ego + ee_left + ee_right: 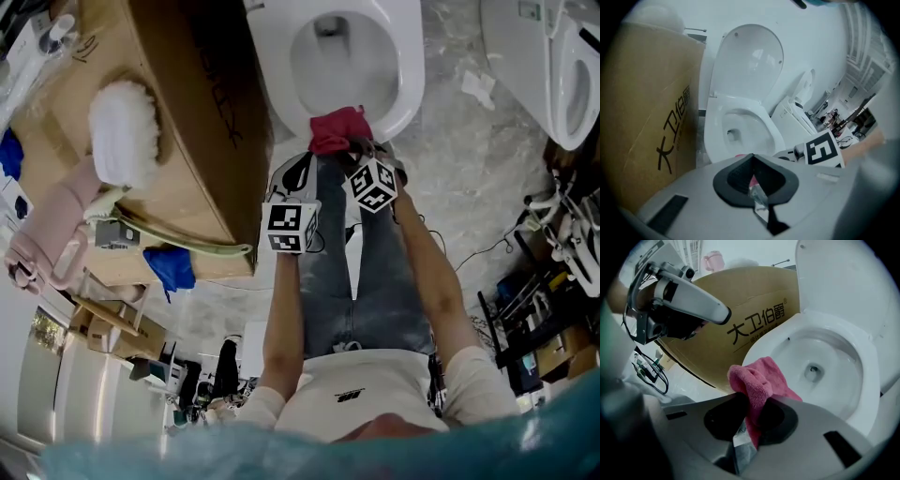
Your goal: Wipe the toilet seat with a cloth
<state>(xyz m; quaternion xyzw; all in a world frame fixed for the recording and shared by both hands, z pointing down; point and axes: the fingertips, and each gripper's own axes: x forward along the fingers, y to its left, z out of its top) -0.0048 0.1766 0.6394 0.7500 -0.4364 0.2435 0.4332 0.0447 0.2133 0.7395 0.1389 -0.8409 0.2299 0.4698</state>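
Note:
The white toilet seat (398, 94) rings the open bowl, and its lid (750, 61) stands up. A pink cloth (336, 127) hangs bunched over the seat's near rim. My right gripper (354, 148) is shut on that cloth (754, 380), which rests on the front left of the seat (862, 362). My left gripper (292, 178) is a little nearer and to the left, off the toilet. Its jaws (752, 161) are together with nothing clearly gripped. In the left gripper view the seat (769, 129) lies ahead. The left gripper (693, 301) also shows in the right gripper view, up on the left.
A big cardboard box (178, 112) stands tight against the toilet's left side, with a white fluffy thing (125, 131) on top. A second toilet (562, 66) is at the right. Cables and gear (562, 234) lie on the marble floor at the right.

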